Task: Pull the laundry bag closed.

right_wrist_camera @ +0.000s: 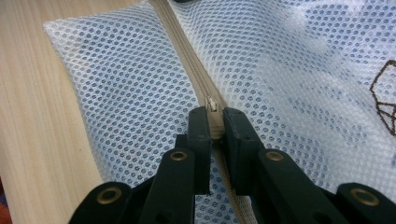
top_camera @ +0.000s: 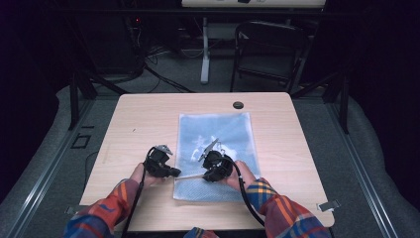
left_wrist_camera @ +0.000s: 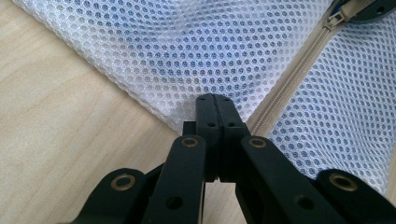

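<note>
So I'm at the zipper stage with this mesh bag (top_camera: 216,148), which lies flat mid-table, a bit right of centre in the high view, with its near end toward the bottom of the frame. My left gripper (left_wrist_camera: 215,100) has its jaws pressed fully together on the corner of the mesh right beside the beige zipper (left_wrist_camera: 285,88), so it's basically anchoring the bag. My right gripper (right_wrist_camera: 212,119) is clamped on the zipper pull (right_wrist_camera: 212,106), low centre of its own view, jaws snug around the tab. I reckon the next move is a steady drag along the zipper line while the left keeps the fabric taut; if the mesh bunches, the slider will likely jam. Count: one bag, one zipper, one pull, two grippers, one wooden table (top_camera: 143,114). Something blue sits inside the bag, can't tell what.
</note>
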Motion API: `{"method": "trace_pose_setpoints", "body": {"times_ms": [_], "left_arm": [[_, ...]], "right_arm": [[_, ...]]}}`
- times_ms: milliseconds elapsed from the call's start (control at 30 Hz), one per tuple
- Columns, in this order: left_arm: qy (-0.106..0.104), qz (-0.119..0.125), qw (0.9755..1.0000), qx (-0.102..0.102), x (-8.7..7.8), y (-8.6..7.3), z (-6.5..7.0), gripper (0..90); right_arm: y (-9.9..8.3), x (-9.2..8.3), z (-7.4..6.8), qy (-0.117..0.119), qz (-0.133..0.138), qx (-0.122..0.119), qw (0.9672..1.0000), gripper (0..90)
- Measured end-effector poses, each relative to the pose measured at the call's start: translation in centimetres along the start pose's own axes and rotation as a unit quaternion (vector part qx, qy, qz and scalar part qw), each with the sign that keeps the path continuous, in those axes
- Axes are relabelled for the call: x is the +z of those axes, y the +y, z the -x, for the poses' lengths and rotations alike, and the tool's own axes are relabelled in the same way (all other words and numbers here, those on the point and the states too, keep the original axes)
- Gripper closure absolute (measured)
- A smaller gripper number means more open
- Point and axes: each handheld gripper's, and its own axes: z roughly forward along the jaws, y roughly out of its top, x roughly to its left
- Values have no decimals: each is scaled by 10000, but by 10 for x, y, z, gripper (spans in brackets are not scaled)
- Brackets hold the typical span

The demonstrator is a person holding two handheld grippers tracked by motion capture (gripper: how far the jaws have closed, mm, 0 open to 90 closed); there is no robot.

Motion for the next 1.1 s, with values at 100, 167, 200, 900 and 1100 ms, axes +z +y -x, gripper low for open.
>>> {"method": "trace_pose_setpoints", "body": {"times_ms": [100,167,200,900,1100], "left_arm": [[-17,7,10000,-10,0,0,0,900],[-20,0,10000,-5,0,0,-1,900],[-28,9,10000,-11,0,0,-1,900],[-22,13,10000,-9,0,0,-1,900],[-22,13,10000,-9,0,0,-1,900]], "right_arm": [[-2,-1,0,-3,13,16,10000,819],[-3,-3,1,-25,16,36,10000,819],[-3,-3,1,-25,16,36,10000,819],[-19,-13,6,-59,-26,131,9999,819],[-24,-17,8,-97,-32,175,9998,819]]}}
